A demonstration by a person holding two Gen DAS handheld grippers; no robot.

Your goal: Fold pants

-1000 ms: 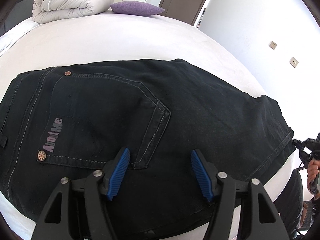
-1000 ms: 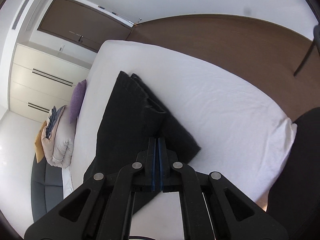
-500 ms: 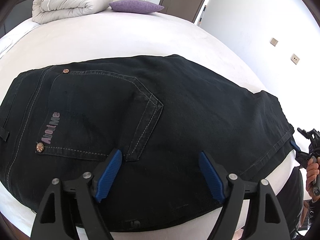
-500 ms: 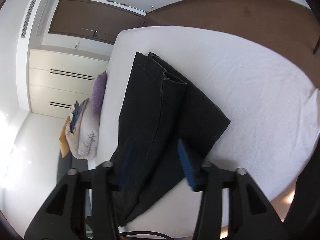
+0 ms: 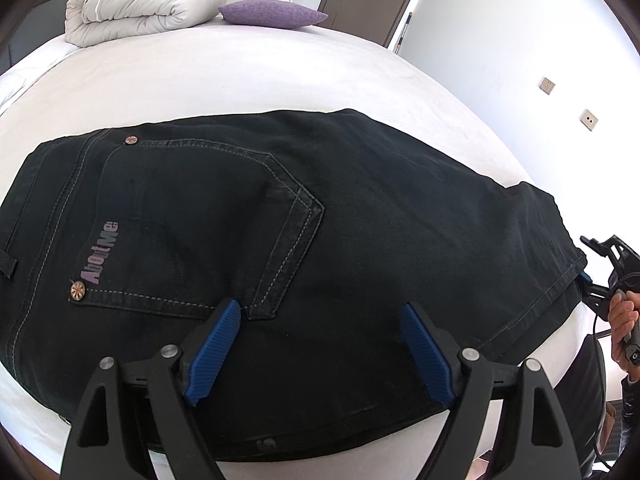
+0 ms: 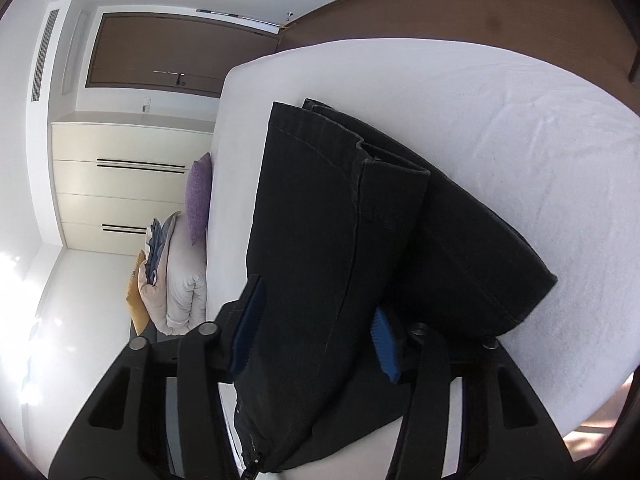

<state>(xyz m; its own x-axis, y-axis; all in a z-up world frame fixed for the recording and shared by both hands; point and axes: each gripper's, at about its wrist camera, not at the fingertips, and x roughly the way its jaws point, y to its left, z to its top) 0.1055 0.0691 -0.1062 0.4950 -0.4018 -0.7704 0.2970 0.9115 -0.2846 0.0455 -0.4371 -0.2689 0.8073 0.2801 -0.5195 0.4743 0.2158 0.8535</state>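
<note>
The left gripper stands with its blue pads spread wide over the seat of the black pants, low in the frame; the jaws have just been opening, and the pads pinch no fabric. The cloth lies flat beneath them, the back pocket with its pale lettering reaching up to the left.

In the right wrist view, the right gripper has a fold of the pants' leg between its pads, at the lower middle. Its jaws have just been closing, and the cloth fills the gap, though whether the pads press it cannot be told. The hems reach toward the upper centre.

The pants lie across the white bed. At the right edge of the left wrist view, a hand holds the right gripper at the leg end. A folded duvet and a purple cushion sit at the top.
</note>
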